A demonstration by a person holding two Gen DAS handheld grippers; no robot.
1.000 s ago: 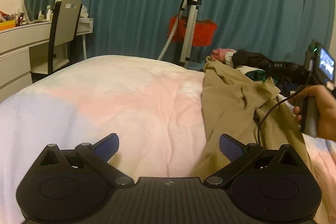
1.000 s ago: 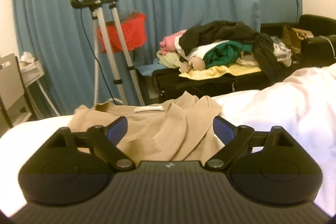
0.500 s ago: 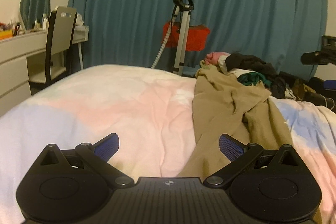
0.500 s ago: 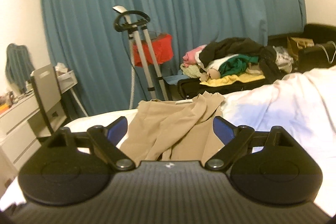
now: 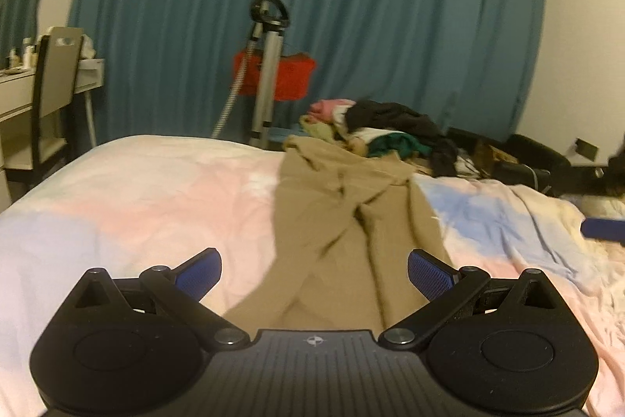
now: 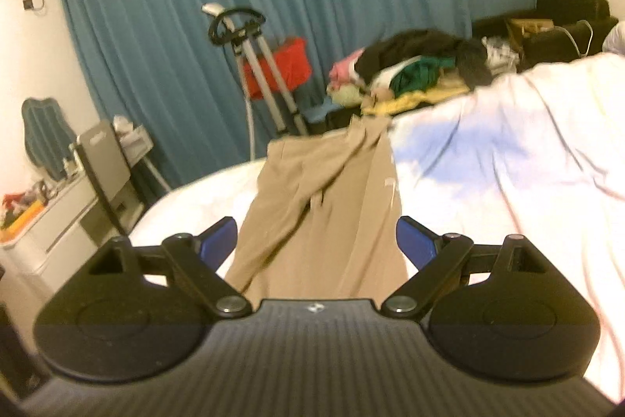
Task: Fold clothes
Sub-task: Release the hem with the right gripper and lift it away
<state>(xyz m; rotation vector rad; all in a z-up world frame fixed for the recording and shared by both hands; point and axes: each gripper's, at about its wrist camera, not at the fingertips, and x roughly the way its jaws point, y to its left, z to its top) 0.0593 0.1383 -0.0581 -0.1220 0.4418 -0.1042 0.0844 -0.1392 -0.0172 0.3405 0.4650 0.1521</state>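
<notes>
Bedroom with teal curtains; pastel pink-and-blue quilted bed (image 5: 148,190) carries one pair of tan cotton trousers (image 5: 343,221), laid lengthwise, rumpled, unfolded.

My left gripper (image 5: 314,270) and right gripper (image 6: 316,235) both hover at the near end of the trousers, blue-padded fingers spread wide, nothing held. Legs (image 6: 312,221) run toward me and look partly crossed in the left wrist view; waistband (image 6: 332,143) sits at the bed's far edge, near the heap of mixed clothes (image 5: 390,131) beyond. I judge the step as reaching for the hems. To do it well I'd drop each gripper onto a separate hem, pinch both fabric layers, pull the legs straight and flat, then carry the hems up to the waistband. Frames are motion-blurred, so hem edges are unclear.
</notes>
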